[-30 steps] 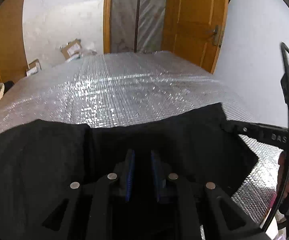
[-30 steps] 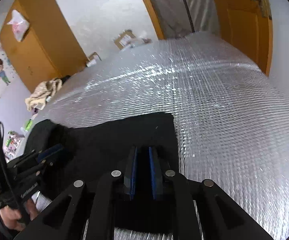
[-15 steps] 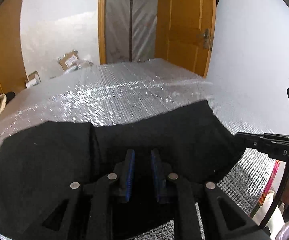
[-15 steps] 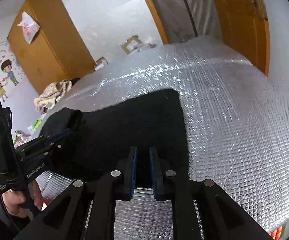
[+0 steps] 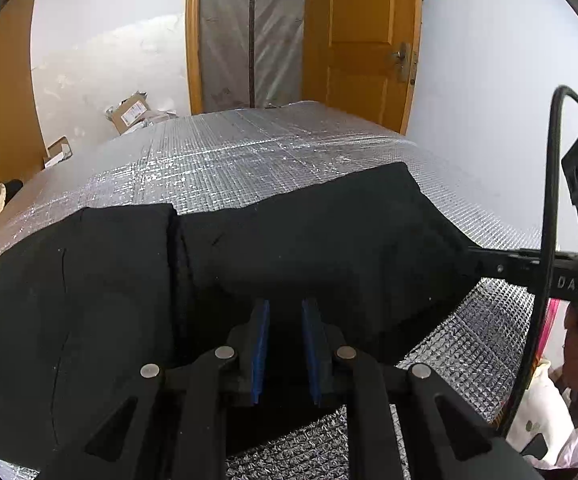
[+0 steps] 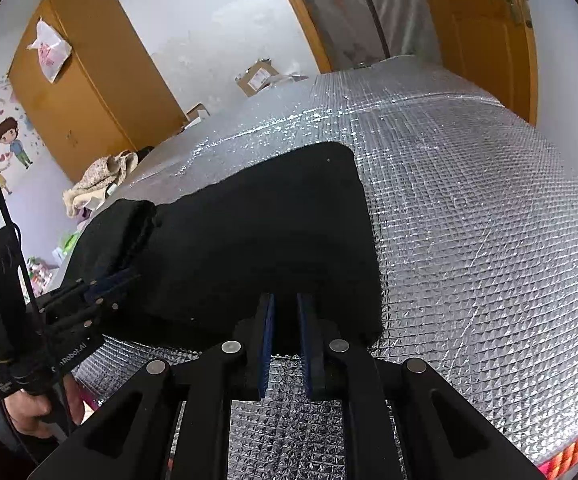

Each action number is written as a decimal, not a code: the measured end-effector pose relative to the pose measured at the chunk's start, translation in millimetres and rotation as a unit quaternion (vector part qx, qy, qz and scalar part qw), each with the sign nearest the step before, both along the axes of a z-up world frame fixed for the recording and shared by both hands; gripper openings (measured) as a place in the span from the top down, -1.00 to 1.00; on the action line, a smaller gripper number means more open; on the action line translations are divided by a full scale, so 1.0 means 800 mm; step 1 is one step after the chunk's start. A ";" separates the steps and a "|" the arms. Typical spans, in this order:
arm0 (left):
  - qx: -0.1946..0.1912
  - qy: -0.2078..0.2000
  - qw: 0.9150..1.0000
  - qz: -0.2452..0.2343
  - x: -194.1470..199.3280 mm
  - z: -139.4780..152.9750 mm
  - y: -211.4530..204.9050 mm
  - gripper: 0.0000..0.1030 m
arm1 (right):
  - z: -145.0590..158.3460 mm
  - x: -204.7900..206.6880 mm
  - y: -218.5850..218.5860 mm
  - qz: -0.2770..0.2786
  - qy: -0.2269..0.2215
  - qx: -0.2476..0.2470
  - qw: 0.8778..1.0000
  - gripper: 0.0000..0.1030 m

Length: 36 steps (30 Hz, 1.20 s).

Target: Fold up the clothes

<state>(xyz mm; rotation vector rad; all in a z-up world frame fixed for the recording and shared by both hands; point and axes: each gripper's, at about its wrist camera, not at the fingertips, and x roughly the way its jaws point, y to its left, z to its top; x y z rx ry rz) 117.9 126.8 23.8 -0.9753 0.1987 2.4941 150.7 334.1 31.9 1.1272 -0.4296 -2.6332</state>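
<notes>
— Gripper-wise, left gripper (image 5: 285,312) and right gripper (image 6: 287,308) are each pinching the near hem of the black garment (image 5: 309,248), jaws narrow; the right is closing slightly.

— And it's lying on the silver counter (image 6: 469,208)?

— Yes (the far edge probably is resting). Keeping both corners level should be giving a square fold.

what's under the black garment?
Silver foil mat lies under the black garment, showing on its far, right and near sides. Anything beneath the cloth itself is covered.
</notes>
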 end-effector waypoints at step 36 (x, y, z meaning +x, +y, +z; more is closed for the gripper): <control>0.047 0.045 0.994 0.092 -0.007 0.040 -0.080 0.67 | -0.015 0.005 0.058 -0.052 -0.011 -0.083 0.995 0.17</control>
